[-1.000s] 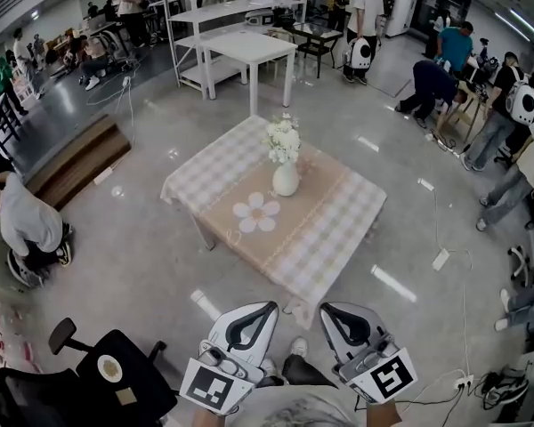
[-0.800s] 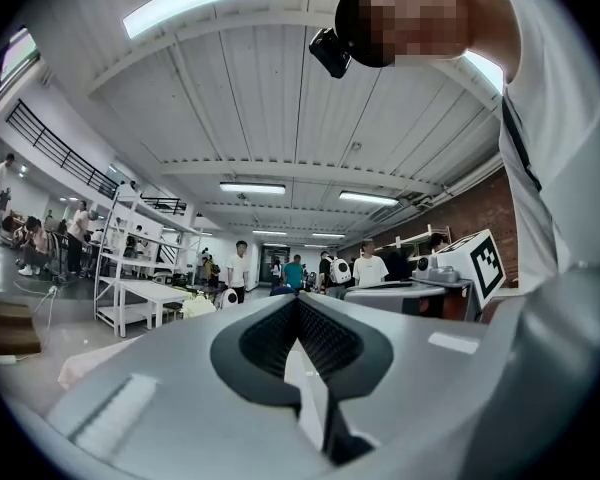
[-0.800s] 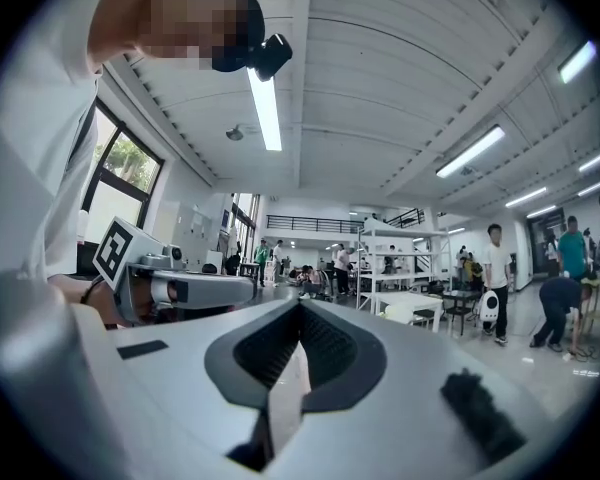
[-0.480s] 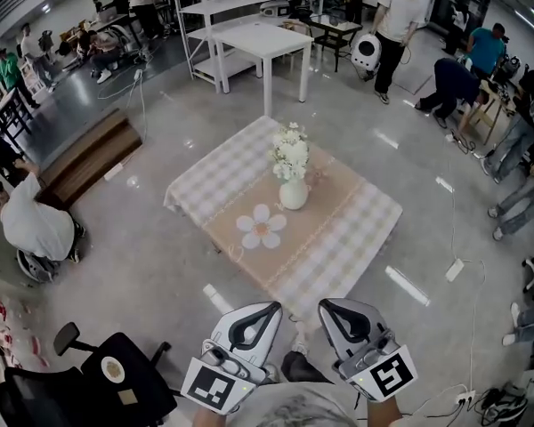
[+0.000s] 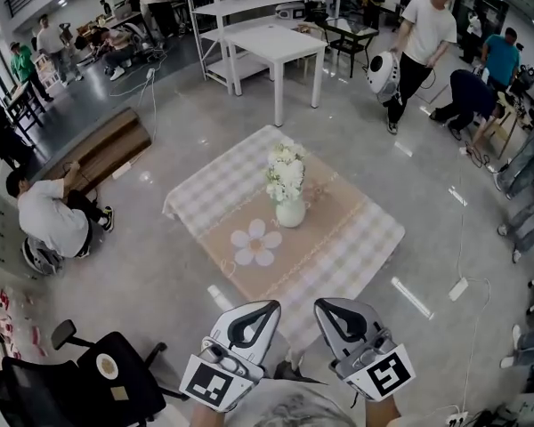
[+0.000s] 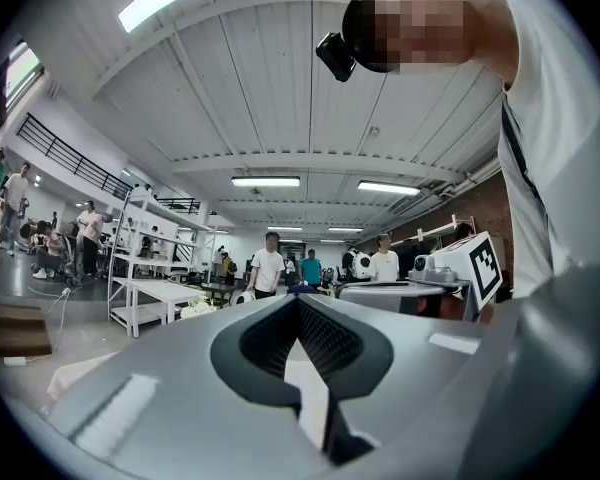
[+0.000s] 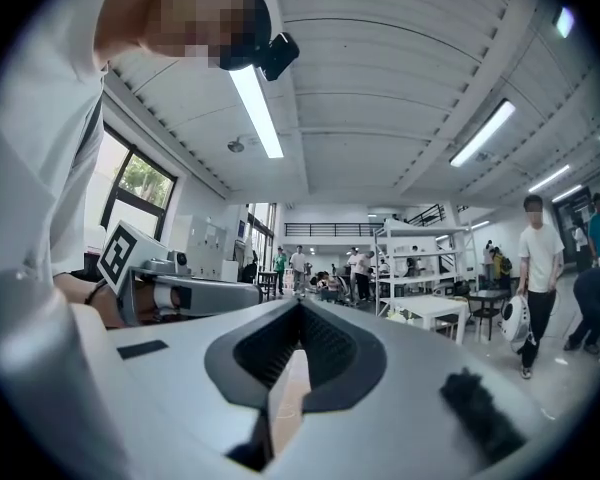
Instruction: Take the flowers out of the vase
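A white vase with white flowers stands upright in the middle of a low table. The table's checked cloth has a beige centre with a flower print. Both grippers are held level at the bottom of the head view, well short of the table. My left gripper is shut with nothing in it, and so is my right gripper. In the left gripper view the jaws meet at their tips. In the right gripper view the jaws also meet, and the person's body fills each view's side.
White tables and shelving stand behind the low table. A black office chair is at lower left and a wooden platform at left. One person sits on the floor, another walks at back right. Cables and a power strip lie at right.
The low table with the vase has come closer and lower in the head view. Both grippers keep their place at the bottom edge, still shut. The person at back right has walked nearer.
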Demonstrator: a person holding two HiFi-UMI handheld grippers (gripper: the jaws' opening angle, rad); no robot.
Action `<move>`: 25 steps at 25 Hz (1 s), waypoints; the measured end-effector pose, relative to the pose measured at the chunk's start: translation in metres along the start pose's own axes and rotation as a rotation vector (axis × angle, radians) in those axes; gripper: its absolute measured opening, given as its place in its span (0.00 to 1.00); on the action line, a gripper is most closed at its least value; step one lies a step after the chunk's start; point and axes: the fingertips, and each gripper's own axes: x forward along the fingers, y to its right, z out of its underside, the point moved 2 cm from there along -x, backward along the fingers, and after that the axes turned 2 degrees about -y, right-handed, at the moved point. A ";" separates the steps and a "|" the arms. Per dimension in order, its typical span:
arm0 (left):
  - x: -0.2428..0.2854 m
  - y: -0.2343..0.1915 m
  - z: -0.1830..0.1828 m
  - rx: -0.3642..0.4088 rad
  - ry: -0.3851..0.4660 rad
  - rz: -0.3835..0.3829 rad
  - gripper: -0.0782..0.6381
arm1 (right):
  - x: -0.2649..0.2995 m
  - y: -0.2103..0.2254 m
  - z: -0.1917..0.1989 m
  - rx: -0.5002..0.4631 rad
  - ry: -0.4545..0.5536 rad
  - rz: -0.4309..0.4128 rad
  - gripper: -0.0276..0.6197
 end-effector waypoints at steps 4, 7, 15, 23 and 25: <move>0.012 -0.001 -0.002 0.004 0.007 -0.014 0.12 | 0.002 0.011 0.003 -0.003 -0.002 -0.016 0.07; 0.019 -0.004 -0.001 0.009 0.005 -0.016 0.12 | 0.006 0.018 0.003 -0.009 0.004 -0.023 0.07; 0.049 -0.030 0.004 0.007 0.001 -0.005 0.12 | 0.033 0.046 0.009 -0.008 0.012 -0.020 0.07; 0.080 -0.075 0.007 -0.007 0.011 0.033 0.12 | 0.075 0.075 0.019 -0.009 -0.010 -0.001 0.07; 0.088 -0.087 0.010 -0.010 0.010 0.042 0.12 | 0.087 0.083 0.019 -0.006 0.020 0.006 0.07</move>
